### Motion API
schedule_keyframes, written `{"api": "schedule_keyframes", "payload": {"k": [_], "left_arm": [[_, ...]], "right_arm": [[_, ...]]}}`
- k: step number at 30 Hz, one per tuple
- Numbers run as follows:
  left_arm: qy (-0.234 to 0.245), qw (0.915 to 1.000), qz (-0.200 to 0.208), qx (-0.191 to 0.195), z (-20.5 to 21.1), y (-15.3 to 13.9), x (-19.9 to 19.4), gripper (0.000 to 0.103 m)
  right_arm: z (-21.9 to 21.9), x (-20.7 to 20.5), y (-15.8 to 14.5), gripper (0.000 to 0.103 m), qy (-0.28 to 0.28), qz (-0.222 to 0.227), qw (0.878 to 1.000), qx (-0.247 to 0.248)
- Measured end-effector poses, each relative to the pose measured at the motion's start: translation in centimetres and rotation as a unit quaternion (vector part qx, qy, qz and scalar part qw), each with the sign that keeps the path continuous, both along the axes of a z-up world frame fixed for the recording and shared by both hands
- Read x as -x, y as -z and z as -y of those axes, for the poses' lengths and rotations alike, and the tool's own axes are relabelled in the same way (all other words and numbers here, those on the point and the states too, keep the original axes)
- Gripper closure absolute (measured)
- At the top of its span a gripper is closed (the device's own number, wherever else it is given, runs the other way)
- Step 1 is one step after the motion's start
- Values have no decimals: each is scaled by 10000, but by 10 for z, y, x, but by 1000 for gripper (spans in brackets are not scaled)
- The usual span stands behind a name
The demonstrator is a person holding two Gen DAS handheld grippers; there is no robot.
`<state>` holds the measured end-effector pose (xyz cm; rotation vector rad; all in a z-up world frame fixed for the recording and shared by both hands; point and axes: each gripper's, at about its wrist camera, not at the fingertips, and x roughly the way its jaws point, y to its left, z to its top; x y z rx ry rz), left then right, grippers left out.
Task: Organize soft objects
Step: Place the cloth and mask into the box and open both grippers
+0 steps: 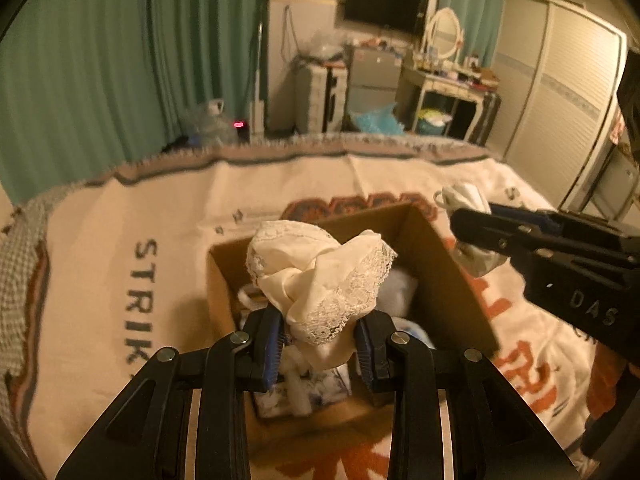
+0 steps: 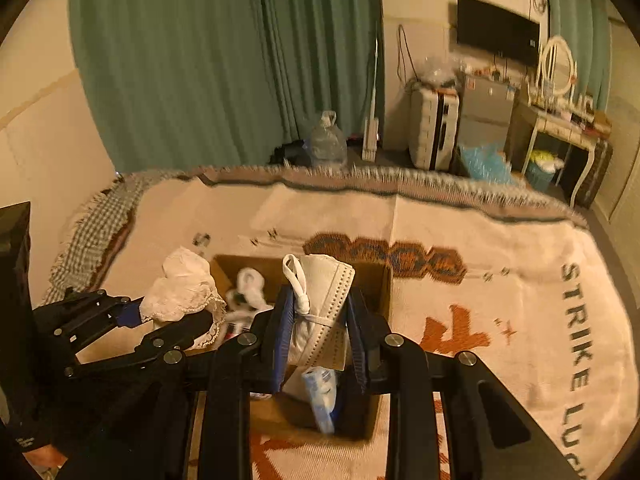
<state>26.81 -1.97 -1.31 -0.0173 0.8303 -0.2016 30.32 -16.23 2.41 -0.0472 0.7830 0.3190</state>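
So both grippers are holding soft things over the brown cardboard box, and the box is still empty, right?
Not empty. The left wrist view shows white and blue-patterned soft items already inside the brown cardboard box. The rest holds: the left gripper grips a cream lace-trimmed cloth, the right gripper a white mask.

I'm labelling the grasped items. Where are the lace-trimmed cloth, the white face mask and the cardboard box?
lace-trimmed cloth (image 1: 320, 280): left wrist view, on its bunched cream middle.
white face mask (image 2: 324, 312): right wrist view, on its folded body.
cardboard box (image 1: 444, 272): left wrist view, on its right wall.
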Motion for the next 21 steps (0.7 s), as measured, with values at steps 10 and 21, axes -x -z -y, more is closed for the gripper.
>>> {"api": "schedule_keyframes", "payload": {"k": [10,21], "left_arm": [[212,9997,-71,-88,9,33,-33,72],[-38,9997,130,-203,10,-10,-7,36]], "right_arm": [[16,-61,79,77,276,-528,9974,-394],[29,-47,34,54,529,-242,9975,-414]]}}
